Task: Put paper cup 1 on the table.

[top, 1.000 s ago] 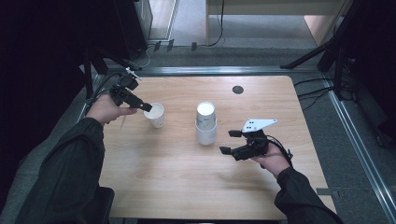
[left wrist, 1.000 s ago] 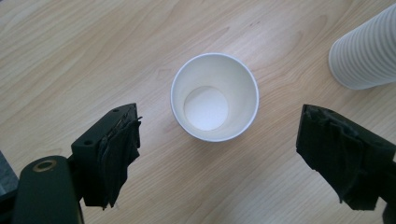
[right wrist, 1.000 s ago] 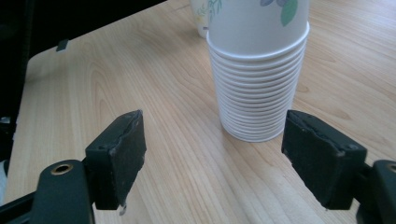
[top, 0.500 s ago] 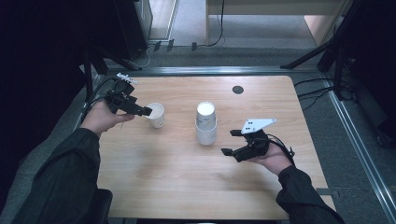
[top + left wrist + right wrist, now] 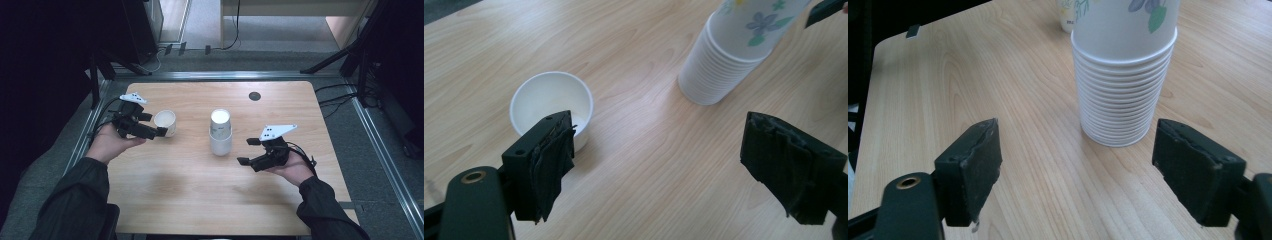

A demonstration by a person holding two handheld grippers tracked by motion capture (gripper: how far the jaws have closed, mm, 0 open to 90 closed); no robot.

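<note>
A single white paper cup [image 5: 165,122] stands upright at the table's left. In the left gripper view this cup [image 5: 549,102] sits partly behind one jaw, outside the gap. My left gripper [image 5: 154,125] is just left of it and open [image 5: 664,135], with bare wood between its jaws. An upside-down stack of flower-printed paper cups [image 5: 220,132] stands mid-table, also in the left gripper view [image 5: 729,55]. My right gripper [image 5: 247,151] points at the stack [image 5: 1124,75] from its right and is open [image 5: 1075,135]. Its jaws have just been closing slightly, with nothing between them.
The wooden table [image 5: 190,200] has a dark round hole [image 5: 254,95] near its far edge. Metal rails run along its sides. Dark equipment and cables stand beyond the far edge. Both forearms in dark sleeves come in from the near side.
The left hand has drawn back toward the near side, off the single cup's rim, and the cup stays where it was. The right hand has held still.
</note>
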